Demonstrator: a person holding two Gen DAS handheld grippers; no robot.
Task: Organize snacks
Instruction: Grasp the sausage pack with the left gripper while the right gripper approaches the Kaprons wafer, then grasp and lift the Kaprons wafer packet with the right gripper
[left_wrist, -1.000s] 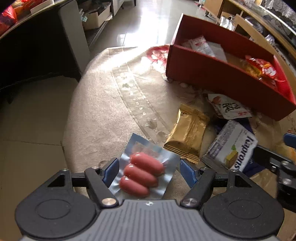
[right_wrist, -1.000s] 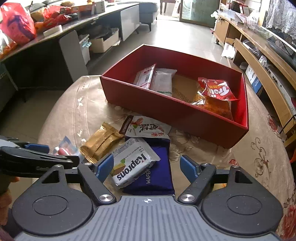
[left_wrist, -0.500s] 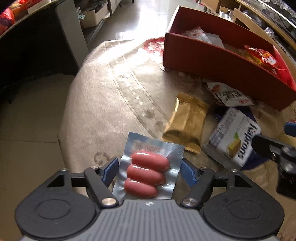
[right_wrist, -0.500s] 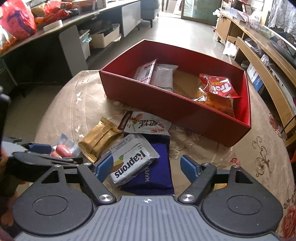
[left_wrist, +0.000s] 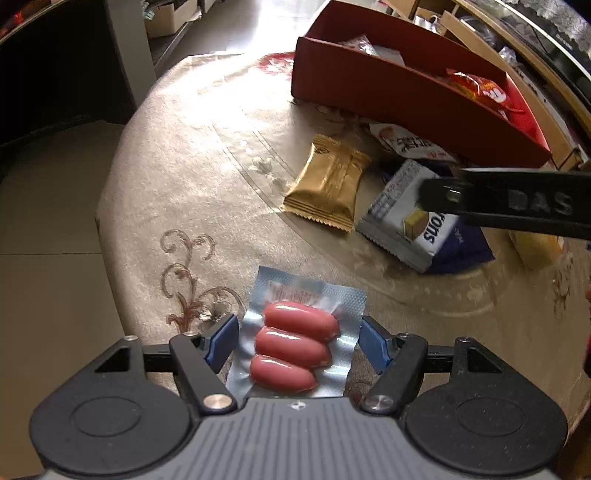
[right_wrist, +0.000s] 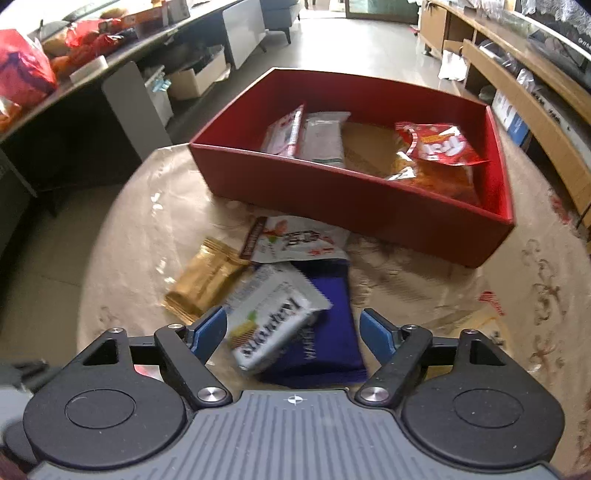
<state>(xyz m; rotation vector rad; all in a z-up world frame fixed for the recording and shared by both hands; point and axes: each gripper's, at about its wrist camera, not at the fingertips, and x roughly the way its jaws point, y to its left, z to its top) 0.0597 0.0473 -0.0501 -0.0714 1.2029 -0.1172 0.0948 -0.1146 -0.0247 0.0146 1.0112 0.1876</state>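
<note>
My left gripper (left_wrist: 297, 341) is open, its blue fingers either side of a clear pack of three pink sausages (left_wrist: 295, 345) lying on the beige tablecloth. My right gripper (right_wrist: 291, 334) is open above a silver Kaprons wafer pack (right_wrist: 275, 321) that lies on a dark blue wafer pack (right_wrist: 325, 332). A gold packet (right_wrist: 207, 280) and a white packet (right_wrist: 299, 242) lie beyond. The red box (right_wrist: 347, 195) holds several snack packs. The right gripper also shows in the left wrist view (left_wrist: 517, 201) over the Kaprons pack (left_wrist: 410, 218).
The round table's edge (left_wrist: 107, 229) drops to the tiled floor on the left. A dark counter (right_wrist: 55, 85) with bags stands at the far left and a wooden shelf unit (right_wrist: 535, 92) at the right. A yellow packet (left_wrist: 535, 243) lies at the table's right.
The left gripper has drawn back and risen a little, the sausage pack still between its fingers. The right gripper has moved forward and left over the Kaprons pack.
</note>
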